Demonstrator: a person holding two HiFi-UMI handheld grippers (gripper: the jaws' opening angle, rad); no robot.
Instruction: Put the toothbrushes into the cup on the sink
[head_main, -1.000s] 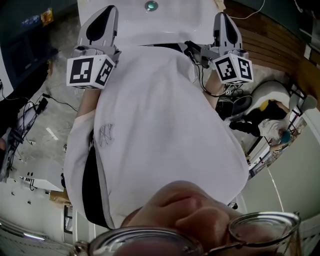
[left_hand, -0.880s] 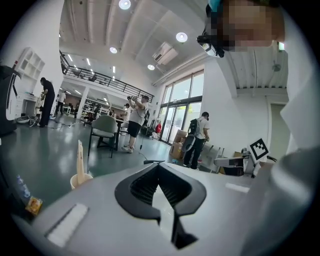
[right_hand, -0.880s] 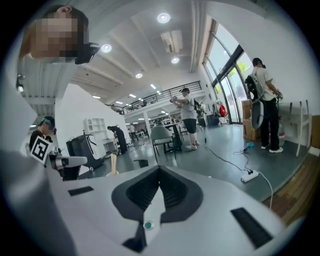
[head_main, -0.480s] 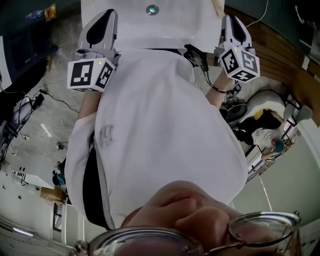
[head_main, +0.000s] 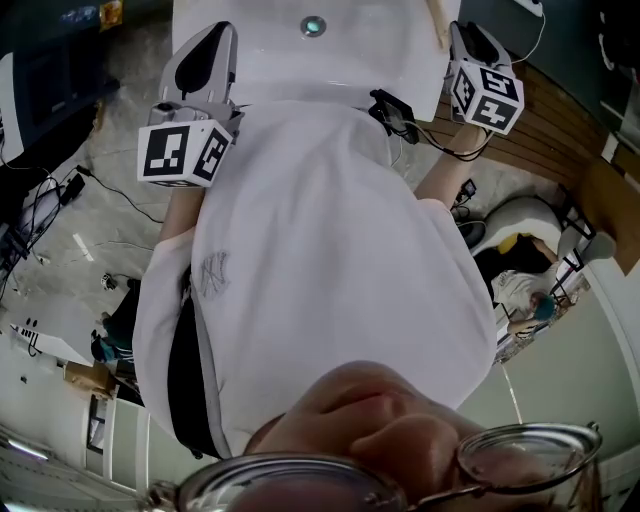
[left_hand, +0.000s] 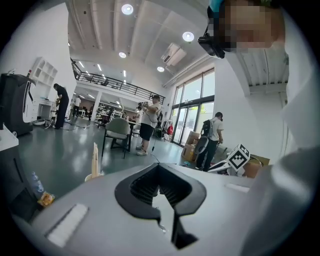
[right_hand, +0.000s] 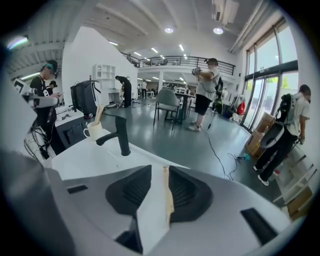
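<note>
Right gripper (right_hand: 159, 171): fingers spread, have just been opening. A pale wooden toothbrush (right_hand: 167, 195) sits in the gap, lying lengthwise against the inner face of the finger on the right of that view. It is clear of the other finger, so not pinched. Can't tell if it rests on anything below

Left gripper (left_hand: 159, 175): fingers pressed together at the tips, nothing between them

Right gripper view: white counter (right_hand: 90, 160) ahead of the fingers, black faucet (right_hand: 119, 135) standing on it. Cream mug-shaped cup (right_hand: 93, 131) is on the counter's far left part, beyond the faucet, handle on its left. A second wooden toothbrush (right_hand: 99, 114) stands tilted in the cup. The cup is well apart from the toothbrush between the fingers

Left gripper view: the same cup rim just shows over the gripper body at left, with the second toothbrush upright in it

Head view: person in a white t-shirt (head_main: 310, 250), both grippers held up at the near edge of a white sink basin (head_main: 360, 55) with a round metal drain (head_main: 313, 25), one gripper at each side

Background: open hall, several people standing
</note>
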